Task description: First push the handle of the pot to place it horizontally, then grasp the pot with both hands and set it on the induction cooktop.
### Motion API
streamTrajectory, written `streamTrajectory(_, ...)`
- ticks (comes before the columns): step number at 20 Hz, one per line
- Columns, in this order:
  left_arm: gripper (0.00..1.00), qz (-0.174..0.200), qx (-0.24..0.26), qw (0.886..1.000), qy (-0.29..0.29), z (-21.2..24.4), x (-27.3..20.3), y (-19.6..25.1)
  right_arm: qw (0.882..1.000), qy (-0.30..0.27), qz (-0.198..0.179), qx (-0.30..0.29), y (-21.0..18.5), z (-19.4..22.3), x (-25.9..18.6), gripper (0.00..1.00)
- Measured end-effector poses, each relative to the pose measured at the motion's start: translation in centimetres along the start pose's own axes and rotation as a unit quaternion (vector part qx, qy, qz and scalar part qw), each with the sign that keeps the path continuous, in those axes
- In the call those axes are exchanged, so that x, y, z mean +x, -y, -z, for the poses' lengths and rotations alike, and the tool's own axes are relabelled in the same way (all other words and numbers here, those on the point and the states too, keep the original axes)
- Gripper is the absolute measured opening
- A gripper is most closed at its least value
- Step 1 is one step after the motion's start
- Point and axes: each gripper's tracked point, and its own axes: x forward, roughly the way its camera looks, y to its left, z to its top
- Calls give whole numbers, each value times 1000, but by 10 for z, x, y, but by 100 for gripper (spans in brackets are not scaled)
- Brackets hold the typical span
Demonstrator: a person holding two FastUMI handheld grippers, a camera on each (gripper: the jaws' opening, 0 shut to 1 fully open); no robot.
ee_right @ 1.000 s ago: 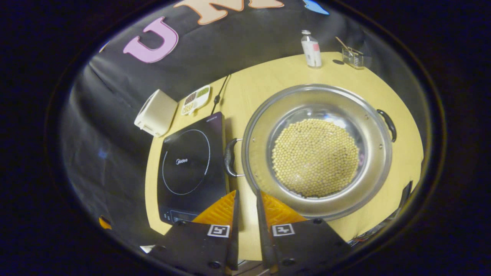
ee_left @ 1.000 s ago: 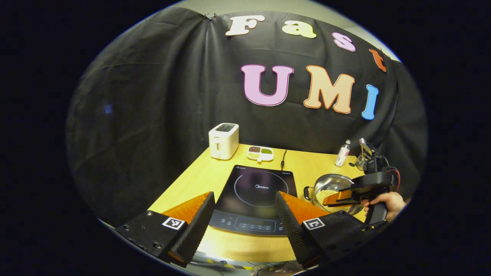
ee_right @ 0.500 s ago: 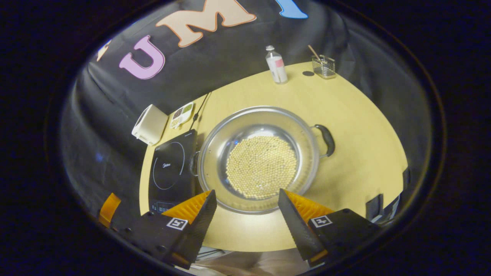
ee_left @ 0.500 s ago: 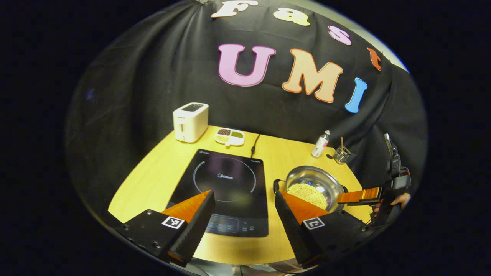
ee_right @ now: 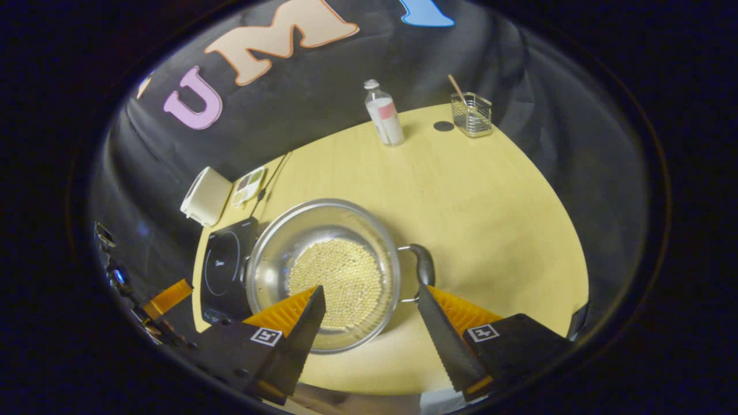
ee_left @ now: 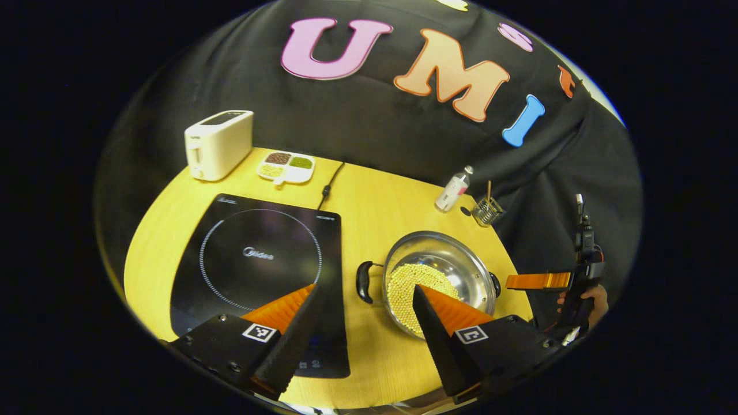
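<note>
So the pot [ee_left: 441, 276] sits on the yellow bench [ee_left: 380, 202], just to the right of the induction cooktop [ee_left: 259, 259] in the left gripper view, close to it but not on it. It's a shiny steel pot with a layer of pale beans [ee_left: 412, 285] in the bottom. Its two dark handles line up roughly side to side: the left handle [ee_left: 363, 281] points toward the cooktop, and the right handle [ee_left: 496, 283] points toward the bench edge.

The left tongs [ee_left: 363, 314] are spread wide, hovering above the bench with nothing between them, one finger over the cooktop's front corner and the other over the pot's near rim. The right tongs [ee_right: 369, 323] are also wide apart and hold nothing; in the right gripper view they hang above the pot's near side, with the right-hand finger just beside that right handle [ee_right: 425, 266]. Can't tell if it's touching.

The left gripper view also shows the right gripper off at the bench's right side, with a hand [ee_left: 594, 300] around its grip.

Back of the bench: a white toaster [ee_left: 218, 144], a little divided dish [ee_left: 286, 166], a bottle [ee_right: 385, 120] and a wire holder [ee_right: 471, 114].
</note>
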Motion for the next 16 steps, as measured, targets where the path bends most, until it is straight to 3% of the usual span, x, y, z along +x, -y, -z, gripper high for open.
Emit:
streamTrajectory(1,96,4,-6,1000,-15,3,11,3,1000,-7,-1,0,7,-3,8,100)
streamTrajectory(2,96,5,-13,999,-30,6,23,3,1000,-16,-5,1,12,-5,16,93)
streamTrajectory(3,97,6,-19,999,-45,9,35,3,1000,-22,-9,3,16,-7,24,100)
streamTrajectory(5,97,2,-27,997,-69,15,55,-2,999,-38,-19,-1,22,-8,39,100)
streamTrajectory(6,97,-3,-29,997,-78,16,62,-4,999,-47,-24,-1,24,-6,46,93)
streamTrajectory(7,97,-7,-29,996,-87,18,69,-6,998,-55,-28,-2,26,-6,54,93)
streamTrajectory(8,97,-7,-28,995,-95,21,75,-8,998,-63,-30,-4,29,-6,59,100)
streamTrajectory(10,100,-10,-25,993,-113,25,82,-9,996,-78,-38,-3,33,-5,71,100)
streamTrajectory(11,97,-10,-25,992,-120,28,86,-8,995,-85,-45,-2,33,-1,75,94)
streamTrajectory(12,97,-8,-26,991,-128,30,89,-7,995,-90,-50,-2,31,1,81,100)
streamTrajectory(13,97,-9,-25,991,-133,31,93,-7,994,-98,-55,-3,31,5,83,99)
streamTrajectory(14,96,-7,-23,990,-140,34,97,-6,992,-106,-62,-6,30,7,86,90)
streamTrajectory(15,96,-5,-21,989,-145,35,100,-4,991,-113,-69,-8,28,10,90,89)
streamTrajectory(16,96,-4,-19,989,-149,36,104,-3,990,-121,-75,-9,27,11,91,98)
